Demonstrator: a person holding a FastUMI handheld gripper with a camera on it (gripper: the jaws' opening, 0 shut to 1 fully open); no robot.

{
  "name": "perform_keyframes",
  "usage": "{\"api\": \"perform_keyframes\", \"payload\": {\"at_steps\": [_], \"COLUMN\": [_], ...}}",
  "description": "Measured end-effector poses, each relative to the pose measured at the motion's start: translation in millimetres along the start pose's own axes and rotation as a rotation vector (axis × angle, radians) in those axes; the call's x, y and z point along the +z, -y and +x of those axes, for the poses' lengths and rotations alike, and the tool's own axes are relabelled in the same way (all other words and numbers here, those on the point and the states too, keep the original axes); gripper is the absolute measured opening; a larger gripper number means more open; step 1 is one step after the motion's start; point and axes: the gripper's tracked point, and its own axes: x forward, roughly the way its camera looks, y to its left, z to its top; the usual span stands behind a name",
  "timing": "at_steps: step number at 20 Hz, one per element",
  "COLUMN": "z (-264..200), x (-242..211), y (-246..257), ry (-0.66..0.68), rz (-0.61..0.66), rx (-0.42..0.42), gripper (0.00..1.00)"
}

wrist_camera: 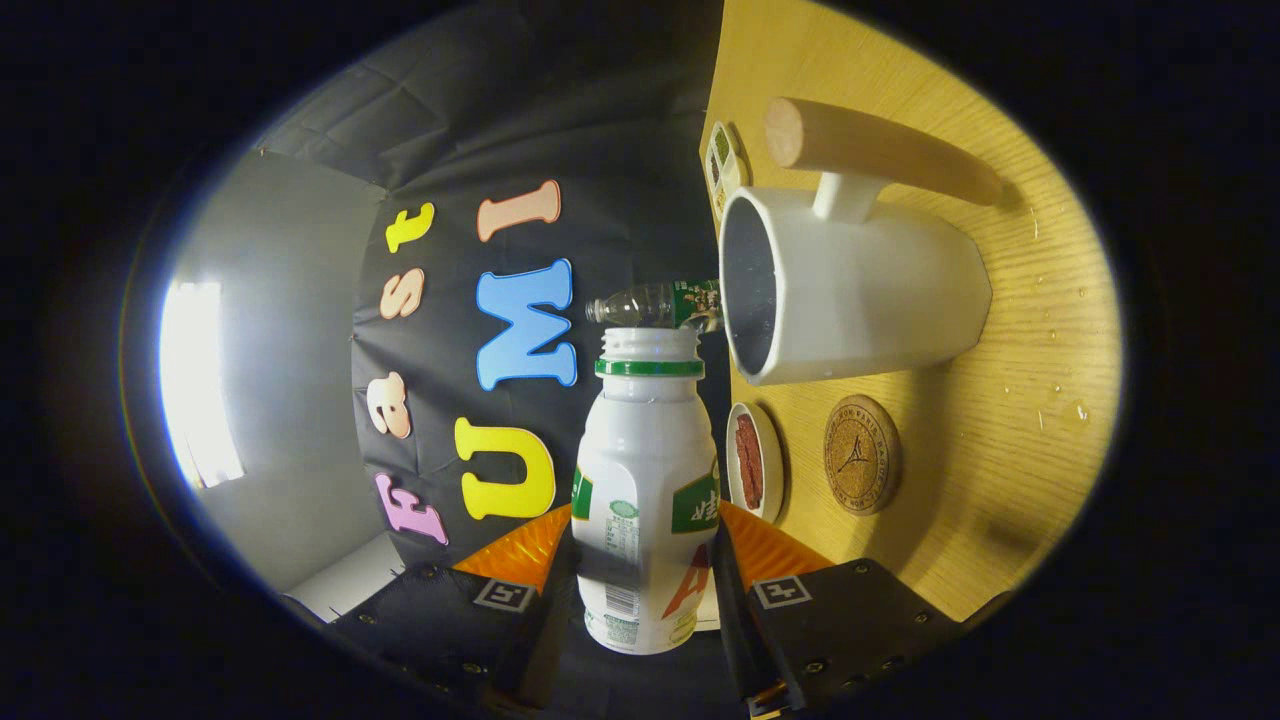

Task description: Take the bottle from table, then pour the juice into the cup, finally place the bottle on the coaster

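White juice bottle (645, 490) held between gripper (645, 575) fingers: green label with small print and barcode, too blurred to read. Cork coaster (862, 454): ring of lettering around figure emblem, illegible.

White bottle (645, 490) (green neck ring)

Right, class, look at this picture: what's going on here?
A hand-held claw is shut on a white juice bottle, with a finger pressing on each side. The bottle is uncapped and tipped on its side, its open mouth close to the rim of the white cup with a wooden handle, which stands on the wooden table. No juice can be seen flowing. The cork coaster lies bare beside the cup, waiting for the bottle.
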Motion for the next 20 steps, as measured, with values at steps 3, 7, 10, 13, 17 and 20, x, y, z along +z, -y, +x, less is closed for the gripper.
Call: {"api": "perform_keyframes", "payload": {"at_steps": [3,7,10,13,17,20], "z": [0.4,1.1,1.1,1.0,2.2,2.5], "x": [0.5,0.7,0.9,0.7,-0.2,0.1], "y": [-0.8,-0.2,-0.7,-1.1,-2.1,0.0], "ry": [0.005,0.009,0.011,0.012,0.012,0.011], "rz": [0.001,-0.002,0.008,0.016,0.031,0.033], "rx": [0.005,0.008,0.01,0.014,0.023,0.03], "gripper": [0.64,0.64,0.65,0.65,0.65,0.65]}}
